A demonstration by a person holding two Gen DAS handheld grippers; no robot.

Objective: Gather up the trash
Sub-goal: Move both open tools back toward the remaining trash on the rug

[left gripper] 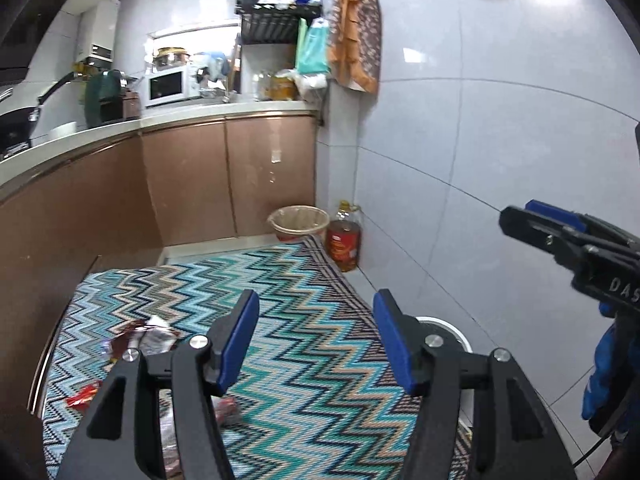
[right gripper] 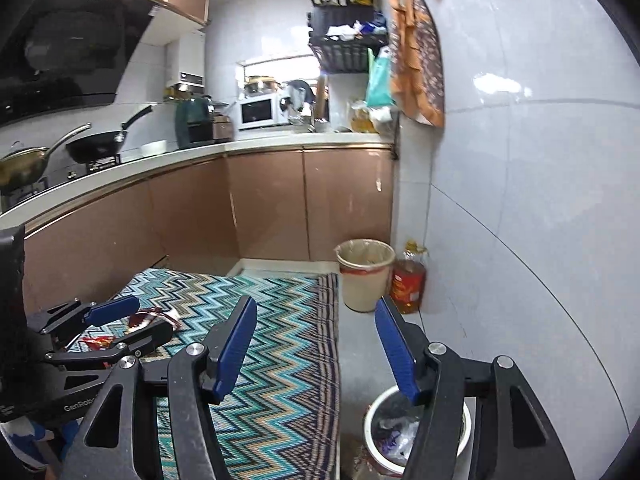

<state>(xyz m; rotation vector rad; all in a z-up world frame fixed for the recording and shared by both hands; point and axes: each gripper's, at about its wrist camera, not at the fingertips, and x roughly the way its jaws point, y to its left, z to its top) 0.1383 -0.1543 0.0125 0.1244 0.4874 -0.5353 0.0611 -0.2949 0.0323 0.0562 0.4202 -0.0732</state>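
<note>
Several crumpled wrappers lie on the zigzag mat [left gripper: 312, 280]: a brown and silver wrapper [left gripper: 140, 336] [right gripper: 158, 316], a red wrapper [left gripper: 82, 398] [right gripper: 96, 342] and a dark red scrap [left gripper: 226, 412]. My left gripper [left gripper: 317, 296] [right gripper: 154, 316] hangs open and empty above the mat, to the right of the wrappers. My right gripper [right gripper: 316, 302] [left gripper: 516, 216] is open and empty too. It hovers over the mat's right edge, above a white bin [right gripper: 374, 412] [left gripper: 444, 326] that has trash in it.
A bag-lined bin [left gripper: 298, 222] [right gripper: 364, 272] and an oil bottle [left gripper: 344, 240] [right gripper: 408, 280] stand in the far corner by the tiled wall. Brown cabinets [right gripper: 192, 216] under a crowded counter run along the left and back. A blue sleeve [left gripper: 608, 376] shows at right.
</note>
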